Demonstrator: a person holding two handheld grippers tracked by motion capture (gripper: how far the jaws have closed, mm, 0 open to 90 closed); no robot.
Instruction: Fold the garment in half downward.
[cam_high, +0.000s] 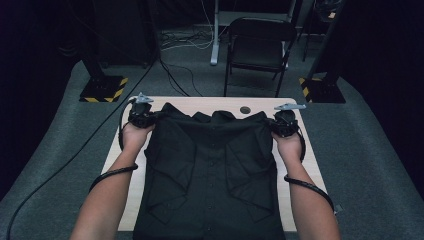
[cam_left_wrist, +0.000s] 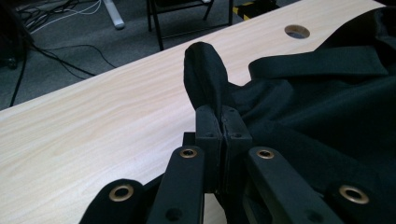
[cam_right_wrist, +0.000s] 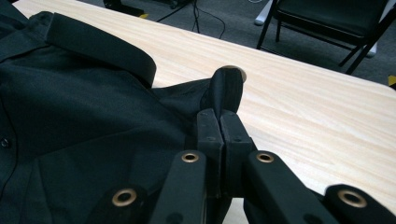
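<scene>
Shirt (cam_high: 210, 170): lay front-up on table (cam_high: 297, 200), sleeves folded inward | left gripper (cam_high: 141, 119), right gripper (cam_high: 285, 124): jaws clamped on shoulder fabric, presumably to lift it evenly.

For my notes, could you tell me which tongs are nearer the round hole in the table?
Right. The right tongs sit just right of the hole; the left tongs are across the shirt.

One black shirt (cam_high: 210, 170) is lying on one wooden tabletop (cam_high: 200, 103), and one round hole (cam_high: 245, 109) is showing in that tabletop. Two claws are gripping the shirt, the left claw (cam_high: 141, 117) and the right claw (cam_high: 285, 123), each pinching one fold. One folding chair (cam_high: 260, 47) is standing behind, between two striped stand bases (cam_high: 104, 89).
</scene>
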